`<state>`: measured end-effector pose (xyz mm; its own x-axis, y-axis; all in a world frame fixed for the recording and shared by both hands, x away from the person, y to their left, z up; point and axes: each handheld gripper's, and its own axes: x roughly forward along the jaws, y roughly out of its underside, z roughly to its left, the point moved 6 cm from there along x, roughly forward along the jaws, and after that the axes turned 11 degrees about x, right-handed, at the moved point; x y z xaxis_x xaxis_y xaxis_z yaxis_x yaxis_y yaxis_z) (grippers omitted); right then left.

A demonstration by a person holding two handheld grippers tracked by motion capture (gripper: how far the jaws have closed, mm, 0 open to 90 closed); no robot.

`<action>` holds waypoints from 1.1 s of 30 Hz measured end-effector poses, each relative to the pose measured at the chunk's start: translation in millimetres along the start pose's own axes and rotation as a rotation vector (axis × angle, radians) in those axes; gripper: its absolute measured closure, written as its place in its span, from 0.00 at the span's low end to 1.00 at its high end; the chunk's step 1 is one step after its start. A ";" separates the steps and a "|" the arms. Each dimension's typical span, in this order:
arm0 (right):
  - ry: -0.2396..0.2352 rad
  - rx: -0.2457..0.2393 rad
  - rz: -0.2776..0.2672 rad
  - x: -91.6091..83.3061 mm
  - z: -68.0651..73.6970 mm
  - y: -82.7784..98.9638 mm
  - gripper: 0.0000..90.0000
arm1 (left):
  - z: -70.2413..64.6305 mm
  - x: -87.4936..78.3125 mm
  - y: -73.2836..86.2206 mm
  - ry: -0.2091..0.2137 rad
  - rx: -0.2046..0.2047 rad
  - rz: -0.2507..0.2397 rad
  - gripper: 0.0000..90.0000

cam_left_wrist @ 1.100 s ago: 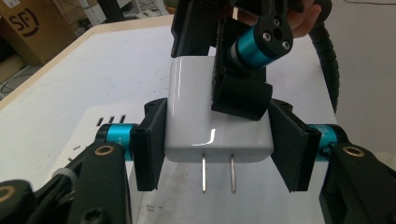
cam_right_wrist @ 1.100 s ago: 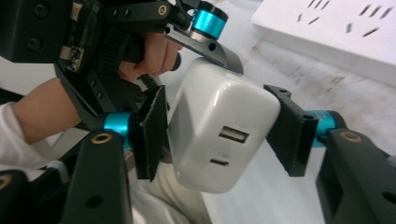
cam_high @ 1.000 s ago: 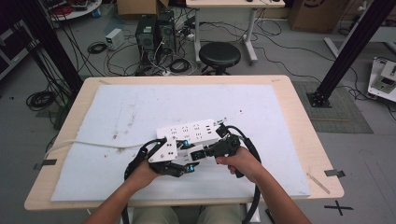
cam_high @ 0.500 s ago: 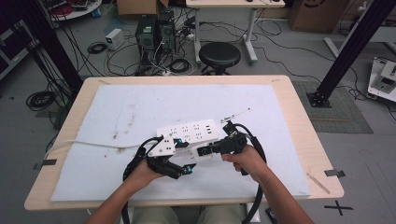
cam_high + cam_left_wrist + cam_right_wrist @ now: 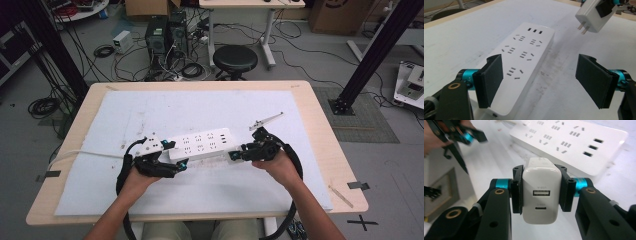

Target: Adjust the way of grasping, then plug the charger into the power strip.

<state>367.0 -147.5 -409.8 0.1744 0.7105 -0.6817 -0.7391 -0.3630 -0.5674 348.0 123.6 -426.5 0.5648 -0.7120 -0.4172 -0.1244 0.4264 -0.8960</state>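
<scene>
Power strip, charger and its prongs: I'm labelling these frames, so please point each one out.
Power strip (image 5: 524, 53): left gripper view, on its socketed top face.
Charger (image 5: 540, 182): right gripper view, on its port face, above the USB-A port.
Prongs (image 5: 584, 28): left gripper view, on one of the metal blades under the charger.

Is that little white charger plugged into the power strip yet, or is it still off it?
Apart. The left gripper view shows the charger held up in the air, its two bare prongs pointing down, with open mat between them and the power strip.
</scene>
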 end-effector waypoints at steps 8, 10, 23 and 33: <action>0.054 -0.046 0.026 -10.9 -8.8 3.9 0.70 | 18.8 -17.1 4.4 -0.115 -0.054 -0.001 0.25; 0.075 -0.072 0.035 -14.2 -9.5 4.0 0.70 | 23.7 -22.0 5.3 -0.140 -0.063 -0.006 0.25; 0.213 -0.242 0.112 -26.9 -15.4 2.1 0.70 | 45.9 -47.7 12.8 -0.236 -0.095 -0.021 0.25; 0.206 -0.301 0.137 -28.7 -11.3 -11.8 0.70 | 53.5 -63.6 24.1 -0.266 -0.100 -0.035 0.25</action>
<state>378.1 -170.4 -388.7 0.2371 0.5182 -0.8217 -0.5462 -0.6284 -0.5539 352.6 209.0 -413.4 0.7627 -0.5482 -0.3431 -0.1733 0.3378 -0.9251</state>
